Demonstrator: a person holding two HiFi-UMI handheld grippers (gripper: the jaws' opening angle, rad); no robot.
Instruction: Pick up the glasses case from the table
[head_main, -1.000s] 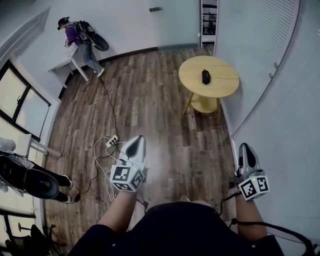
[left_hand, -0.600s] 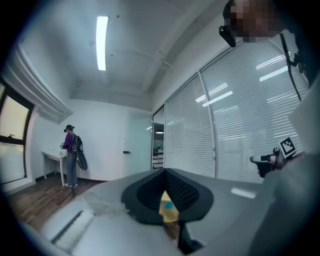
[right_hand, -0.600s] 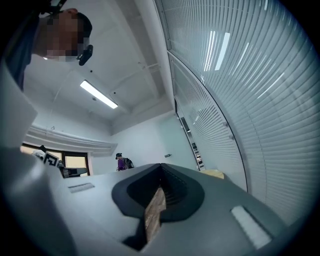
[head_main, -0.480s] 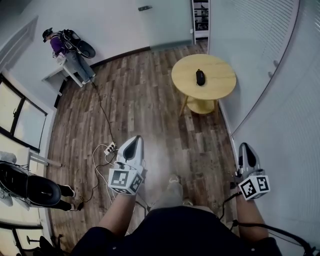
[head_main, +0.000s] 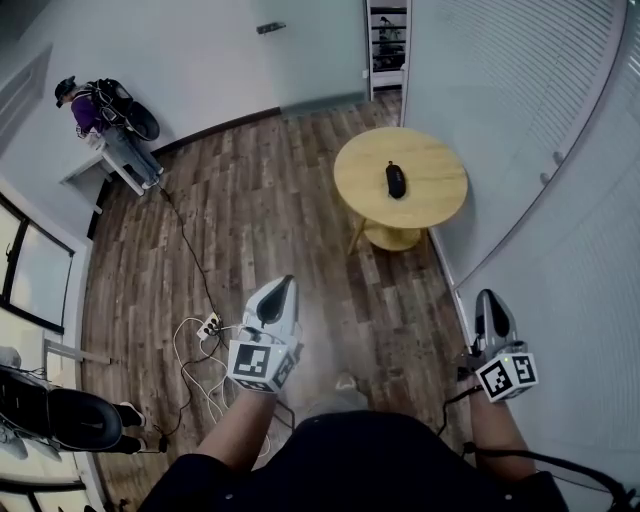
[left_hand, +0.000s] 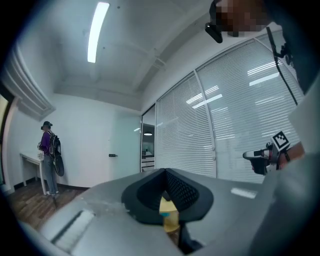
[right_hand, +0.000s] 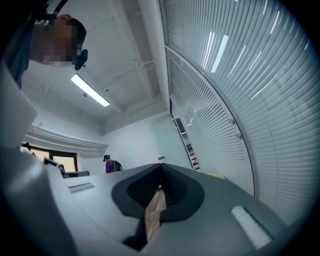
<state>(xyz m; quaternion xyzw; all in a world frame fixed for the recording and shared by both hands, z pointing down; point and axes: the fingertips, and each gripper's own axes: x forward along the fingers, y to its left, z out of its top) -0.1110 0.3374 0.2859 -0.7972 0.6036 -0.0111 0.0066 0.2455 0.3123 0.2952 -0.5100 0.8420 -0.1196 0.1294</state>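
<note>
The glasses case (head_main: 396, 180) is a small dark oval lying near the middle of a round yellow table (head_main: 428, 196), which stands by the blinds at the upper right of the head view. Both grippers are held level over the wooden floor, well short of the table. My left gripper (head_main: 284, 284) points toward the table's left side, its jaws together and empty; in the left gripper view its tips (left_hand: 164, 172) meet. My right gripper (head_main: 488, 298) is near the right wall, shut and empty, tips (right_hand: 160, 176) closed. The case does not show in either gripper view.
White cables and a power strip (head_main: 208, 326) lie on the floor left of my left gripper. A person with a backpack (head_main: 95, 108) stands at a white desk far left. The wall of blinds (head_main: 560, 150) runs along the right. Another person (head_main: 65, 418) sits at lower left.
The table and case have come nearer and lower in the head view as I walk forward. Both grippers keep their places in front of me, still shut.
</note>
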